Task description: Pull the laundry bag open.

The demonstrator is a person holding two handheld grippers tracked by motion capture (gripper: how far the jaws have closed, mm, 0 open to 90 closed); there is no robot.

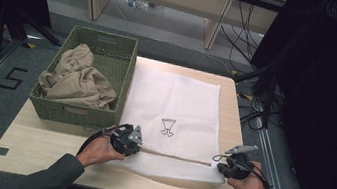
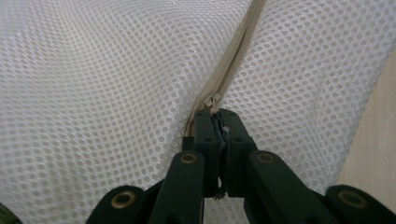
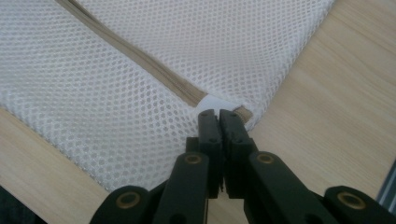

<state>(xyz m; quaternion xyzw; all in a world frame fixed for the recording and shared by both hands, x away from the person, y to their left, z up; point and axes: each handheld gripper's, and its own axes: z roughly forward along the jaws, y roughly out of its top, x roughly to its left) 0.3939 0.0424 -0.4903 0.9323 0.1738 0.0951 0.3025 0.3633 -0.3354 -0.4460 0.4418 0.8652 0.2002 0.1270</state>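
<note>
White mesh laundry bag (image 1: 174, 110) lies flat on the pale wooden table (image 1: 37, 148), centre of the high view, a small dark printed mark at its middle. A beige zipper (image 1: 175, 156) runs across the bag's near edge, lower centre of frame.

My left gripper (image 1: 134, 145) sits at the zipper's left end, lower centre-left. In the left gripper view my jaws are pressed together on the small metal zipper pull (image 2: 215, 99), mid-frame, with mesh bunched up around the track.

My right gripper (image 1: 227, 167) sits at the bag's lower right corner. In the right gripper view my jaws are closed on the white fabric tab (image 3: 217, 102) at the zipper's end, bare table to the right of it.

Woven green basket (image 1: 123, 80), upper left, touches the bag's left edge; it holds a crumpled tan cloth (image 1: 77, 83).
</note>
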